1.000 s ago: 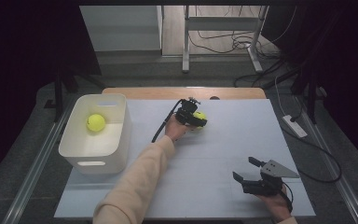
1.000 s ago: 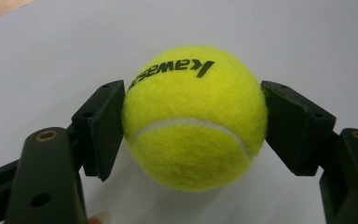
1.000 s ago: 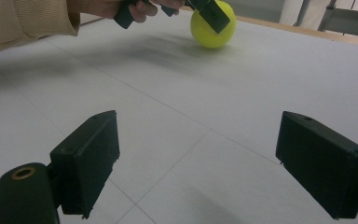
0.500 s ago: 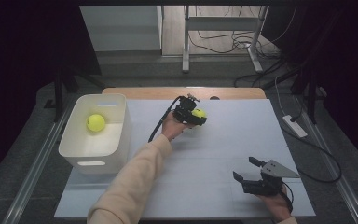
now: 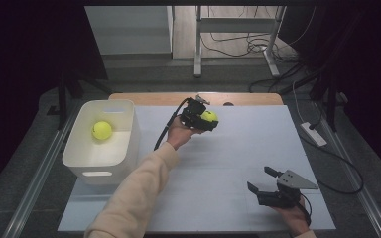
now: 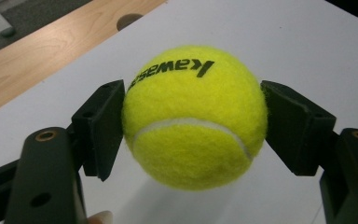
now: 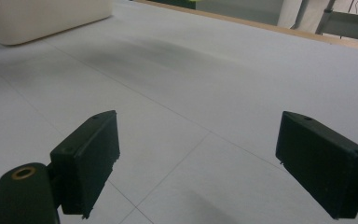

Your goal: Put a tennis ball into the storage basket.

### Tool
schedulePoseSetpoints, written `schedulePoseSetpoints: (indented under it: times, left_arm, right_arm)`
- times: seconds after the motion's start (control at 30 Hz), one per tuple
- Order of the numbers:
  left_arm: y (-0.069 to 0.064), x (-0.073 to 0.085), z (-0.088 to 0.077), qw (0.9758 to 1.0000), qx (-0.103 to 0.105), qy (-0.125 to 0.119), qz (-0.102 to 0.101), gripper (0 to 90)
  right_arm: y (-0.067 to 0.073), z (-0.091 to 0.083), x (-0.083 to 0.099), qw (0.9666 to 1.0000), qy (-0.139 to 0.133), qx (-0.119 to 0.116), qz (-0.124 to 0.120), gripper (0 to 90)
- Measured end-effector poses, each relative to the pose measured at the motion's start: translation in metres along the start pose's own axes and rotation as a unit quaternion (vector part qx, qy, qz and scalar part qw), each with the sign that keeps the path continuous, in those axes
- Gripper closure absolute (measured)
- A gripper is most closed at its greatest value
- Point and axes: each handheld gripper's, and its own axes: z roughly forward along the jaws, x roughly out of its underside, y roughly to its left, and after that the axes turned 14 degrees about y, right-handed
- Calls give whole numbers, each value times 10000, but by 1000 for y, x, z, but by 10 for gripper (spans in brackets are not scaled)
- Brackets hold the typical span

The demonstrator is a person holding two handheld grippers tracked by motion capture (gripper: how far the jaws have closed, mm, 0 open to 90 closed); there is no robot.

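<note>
Now the left gripper (image 5: pixel 204 119) has its jaws clamped on a tennis ball (image 6: pixel 195 116); likely next, over to the white bin (image 5: pixel 124 141). Right gripper (image 5: pixel 262 181) idles, jaws apart.

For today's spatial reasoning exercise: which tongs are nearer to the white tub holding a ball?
Left. The left tongs, gripping a tennis ball, sit just right of the white tub. The right tongs rest open at the table's near right.
</note>
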Motion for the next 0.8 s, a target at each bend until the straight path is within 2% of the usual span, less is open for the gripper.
schedulePoseSetpoints:
  times: [0.23,0.43,0.8]
  left_arm:
    - [-2,8,-18,9999,7,-163,4,268]
    - [-4,15,-38,9995,-54,-316,30,268]
    - [-7,24,-65,9983,-152,-558,102,267]
  right_arm:
    - [1,1,0,10000,-3,-13,-7,136]
    - [2,1,-1,10000,-3,-5,-4,136]
    - [3,2,-1,10000,18,8,-28,136]
